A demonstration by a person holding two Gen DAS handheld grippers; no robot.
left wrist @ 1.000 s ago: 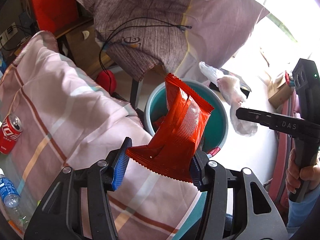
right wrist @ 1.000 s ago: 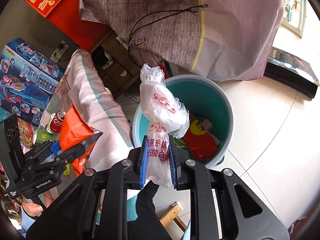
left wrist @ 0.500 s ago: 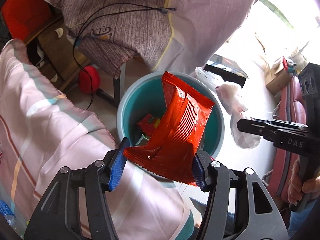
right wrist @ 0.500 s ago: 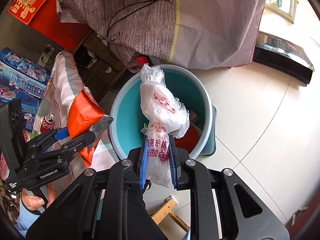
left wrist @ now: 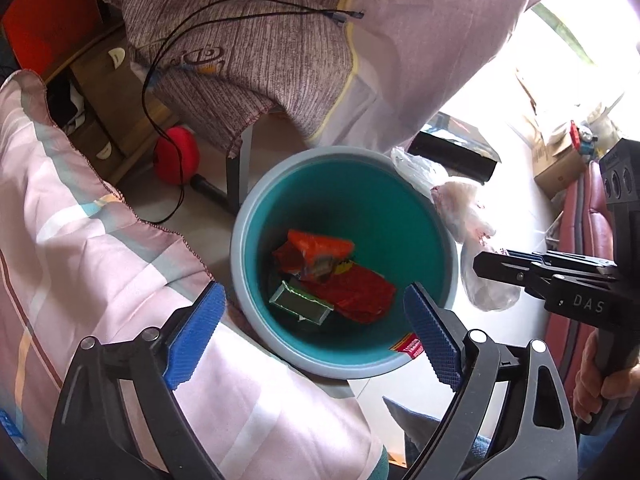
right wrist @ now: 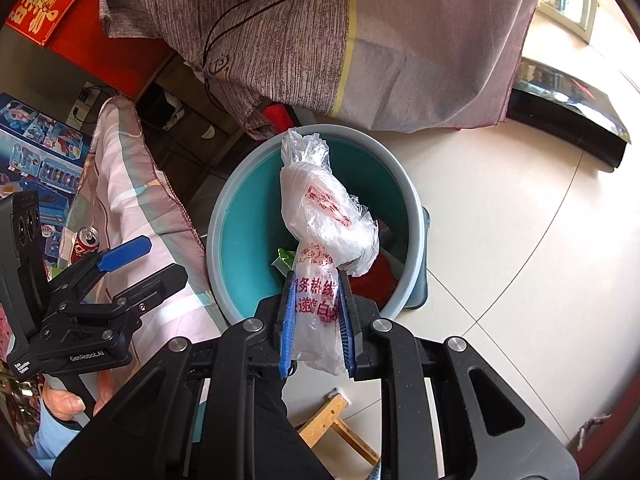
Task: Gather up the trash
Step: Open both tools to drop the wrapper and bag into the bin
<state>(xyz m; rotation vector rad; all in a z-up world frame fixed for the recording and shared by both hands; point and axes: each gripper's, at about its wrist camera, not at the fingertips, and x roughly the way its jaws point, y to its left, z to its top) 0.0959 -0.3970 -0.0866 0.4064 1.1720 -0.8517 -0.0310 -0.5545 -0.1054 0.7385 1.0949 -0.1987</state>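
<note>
Pale floor tiles [right wrist: 520, 208] and draped cloths frame a teal bin [left wrist: 404, 216] standing beside a bench under a pink plaid sheet [left wrist: 80, 248]. Over the bin's mouth hangs the piece of trash in hand: a crumpled clear plastic bag [right wrist: 326, 216] with red print, pinched near its lower end by the right hand-held gripper [right wrist: 316, 320], whose blue pads press together on the film while the knotted top rises free above them. By the look of it the bag is feather-light, soft and somewhat slick, so it would crush rather than resist; the bunched, twisted neck where the pads sit seems the surest place to hold, since loose film could slide out. Red and orange snack wrappers [left wrist: 340, 276] already lie at the bottom of the bin.

To the side, the left hand-held gripper [left wrist: 316, 332] points steeply down into the bin, its jaws opening wide with nothing between them. From the right wrist view, a hand [right wrist: 76, 400] grips its black handle low at the frame's edge, a blue sleeve below it. A red cola can [right wrist: 86, 240] stands on the sheeted bench behind, apparently not yet collected.
</note>
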